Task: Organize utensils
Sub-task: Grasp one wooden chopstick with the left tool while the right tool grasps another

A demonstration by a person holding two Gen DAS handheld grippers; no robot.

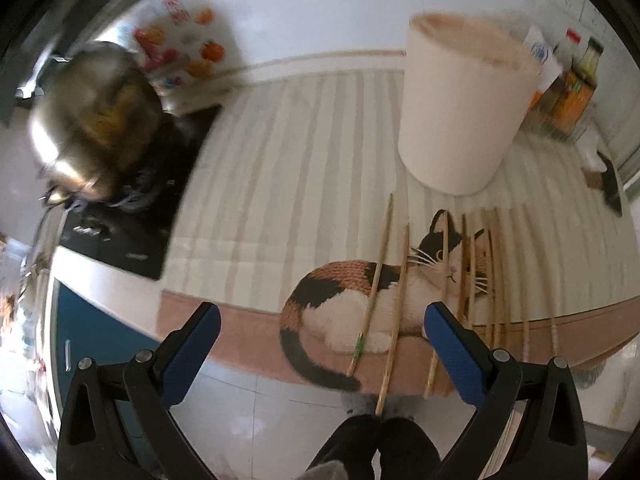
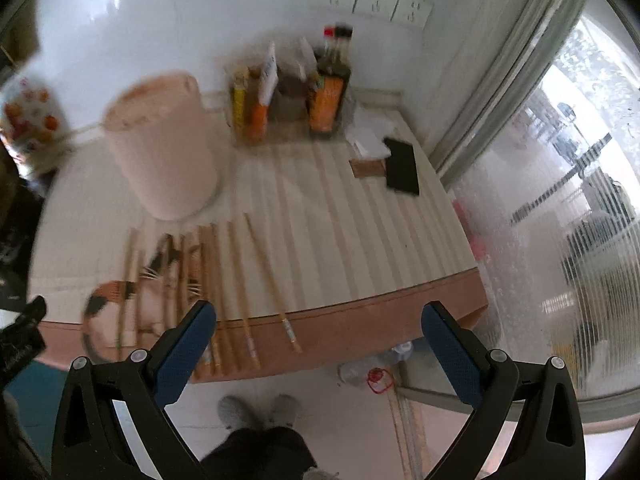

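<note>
Nothing sorted yet, as far as I can judge: all the chopsticks [image 1: 400, 280] lie loose on the cat-print mat [image 1: 280, 168], none visibly in the white cup [image 1: 460, 108].

Left gripper [image 1: 320, 344] hangs over the counter's front edge, fingers spread wide, holding nothing. Right gripper [image 2: 320, 344] likewise: wide apart and empty, over the front edge toward the window end.

Chopsticks are thin, pale bamboo, roughly parallel, running front to back, handle ends poking past the mat's front edge. Two lie over the cat's body, and the rest are bunched just beside them, across its face. One has a green band near the handle. The cup stands upright just behind the sticks' far tips. Its inside is blurred, can't confirm it's empty.

Everything is left: pick each stick, drop in cup.
</note>
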